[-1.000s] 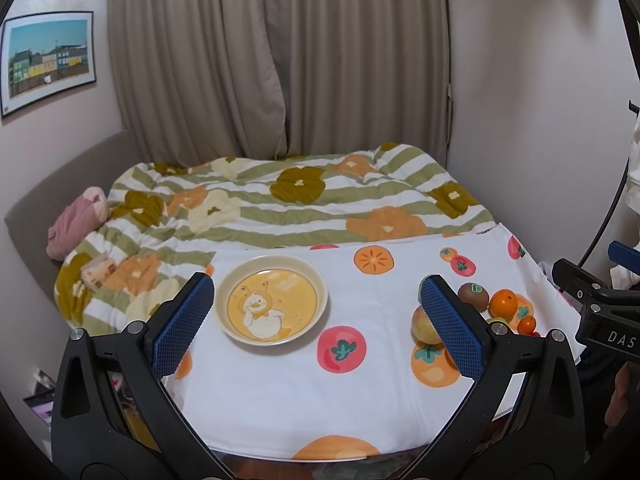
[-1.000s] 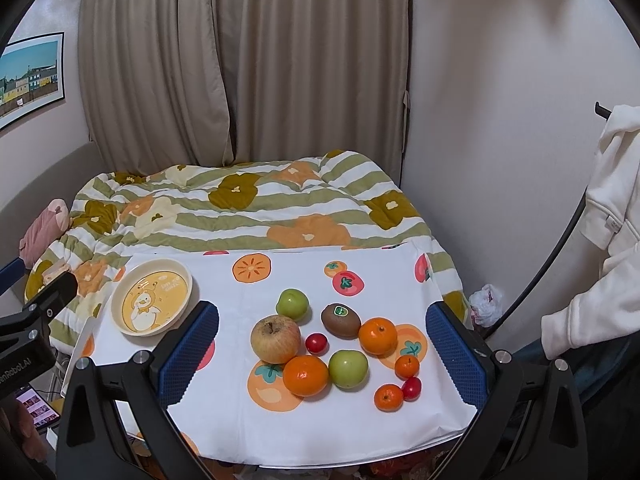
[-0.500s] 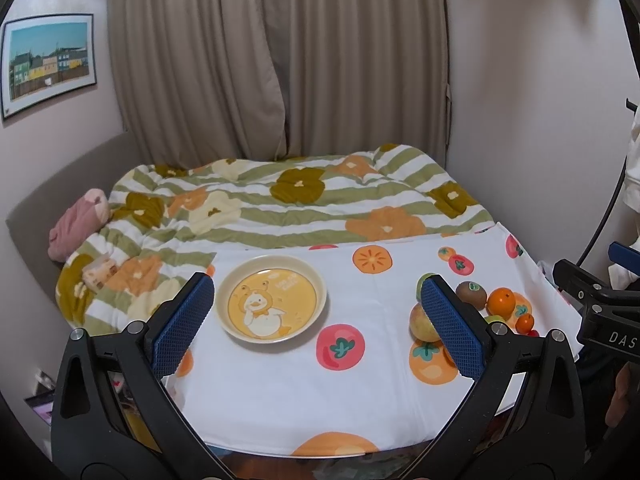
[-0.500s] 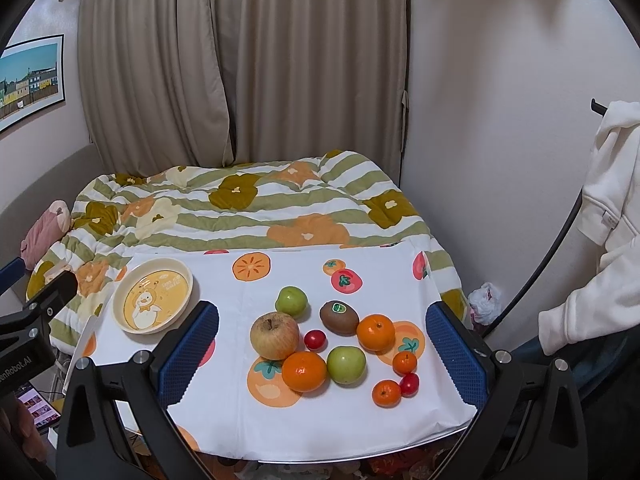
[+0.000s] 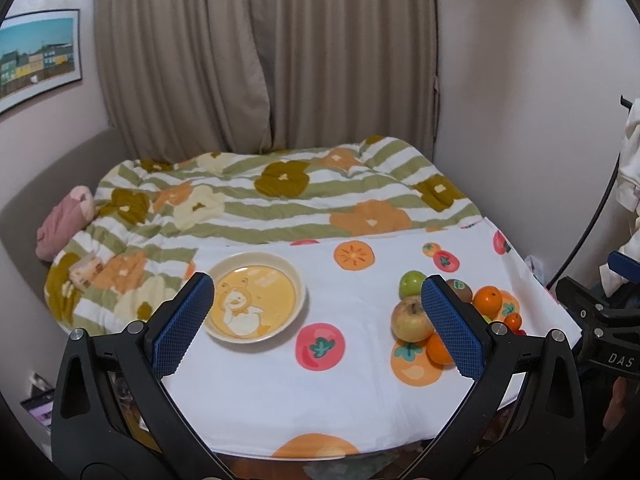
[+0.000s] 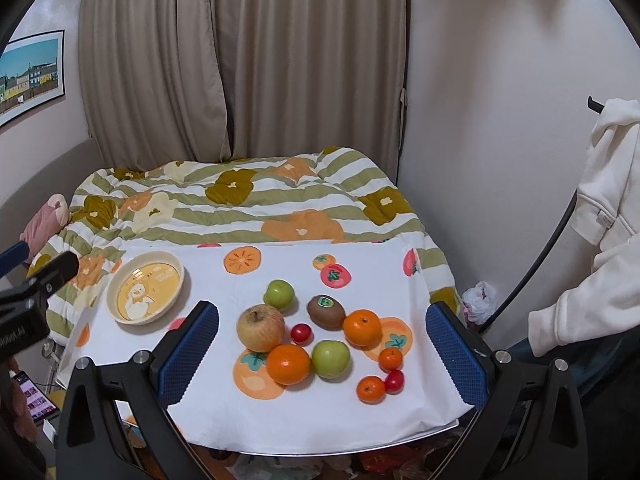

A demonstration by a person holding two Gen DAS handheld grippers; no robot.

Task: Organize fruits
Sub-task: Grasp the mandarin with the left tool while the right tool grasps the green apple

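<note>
nothing sorted yet

both views have crept closer to the table. left gripper (image 5: 316, 322) and right gripper (image 6: 322, 348) hang spread wide, empty — the fruit cluster (image 6: 320, 336) lies loose on the cloth, the duck bowl (image 6: 145, 287) holds nothing.

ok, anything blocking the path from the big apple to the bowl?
Nothing visible. Only bare printed cloth lies between the apple and the bowl. The other fruit sits right of the apple, away from that path.
</note>
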